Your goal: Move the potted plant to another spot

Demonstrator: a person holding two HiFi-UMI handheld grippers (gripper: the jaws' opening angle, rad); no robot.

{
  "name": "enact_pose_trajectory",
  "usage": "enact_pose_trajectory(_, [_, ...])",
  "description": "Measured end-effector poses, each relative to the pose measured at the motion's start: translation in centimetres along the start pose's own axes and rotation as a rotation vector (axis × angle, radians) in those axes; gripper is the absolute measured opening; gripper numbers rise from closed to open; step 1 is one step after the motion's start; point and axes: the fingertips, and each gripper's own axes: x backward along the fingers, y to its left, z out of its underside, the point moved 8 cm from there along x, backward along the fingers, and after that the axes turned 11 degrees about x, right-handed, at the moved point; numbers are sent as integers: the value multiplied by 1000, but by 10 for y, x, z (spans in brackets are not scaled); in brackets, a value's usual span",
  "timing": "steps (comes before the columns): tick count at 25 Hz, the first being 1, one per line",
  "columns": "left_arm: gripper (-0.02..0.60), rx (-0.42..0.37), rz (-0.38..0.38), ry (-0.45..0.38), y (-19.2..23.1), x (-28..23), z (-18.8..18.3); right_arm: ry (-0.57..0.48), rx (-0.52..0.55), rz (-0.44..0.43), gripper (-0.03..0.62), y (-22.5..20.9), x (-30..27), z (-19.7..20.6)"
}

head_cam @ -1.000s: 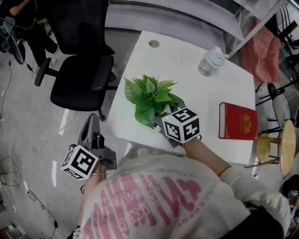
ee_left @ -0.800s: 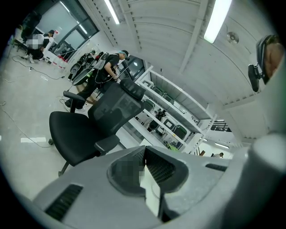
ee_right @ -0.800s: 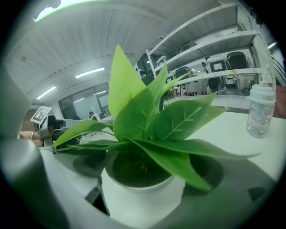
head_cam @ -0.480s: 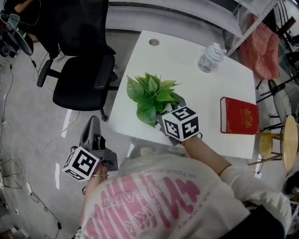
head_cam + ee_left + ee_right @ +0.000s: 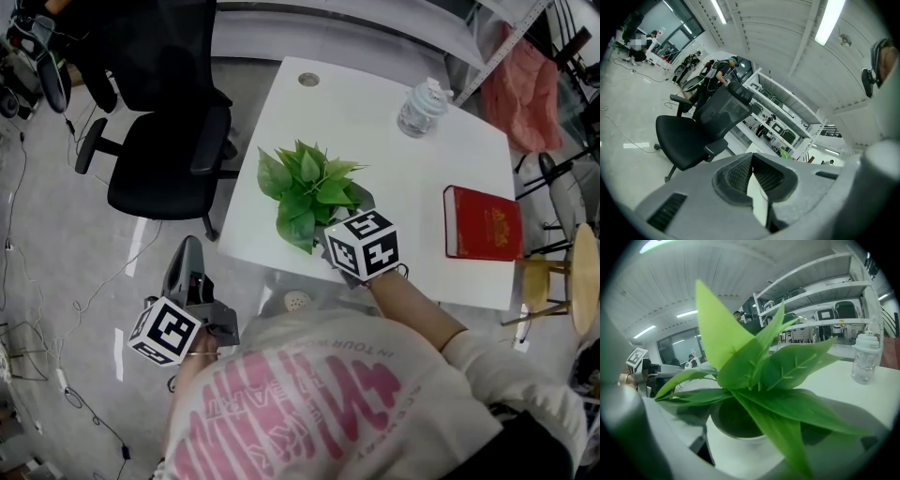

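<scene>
Barely shifted along the white tabletop's [image 5: 375,141] near edge, the leafy green potted plant [image 5: 305,183] sits clamped in the right claw [image 5: 339,225] for carrying; left claw [image 5: 751,161] closed, idle.

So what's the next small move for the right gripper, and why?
Probably lift the plant slightly: the right gripper seems closed on it, and it looks to sit on the table near the front edge. The left gripper hangs shut, off the table.
</scene>
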Motion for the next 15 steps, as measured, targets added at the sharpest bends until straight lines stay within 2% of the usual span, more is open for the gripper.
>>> enact_pose_trajectory(15, [3,-9,-1,15,2,2,-1,-11,13,14,526,3,-2,1])
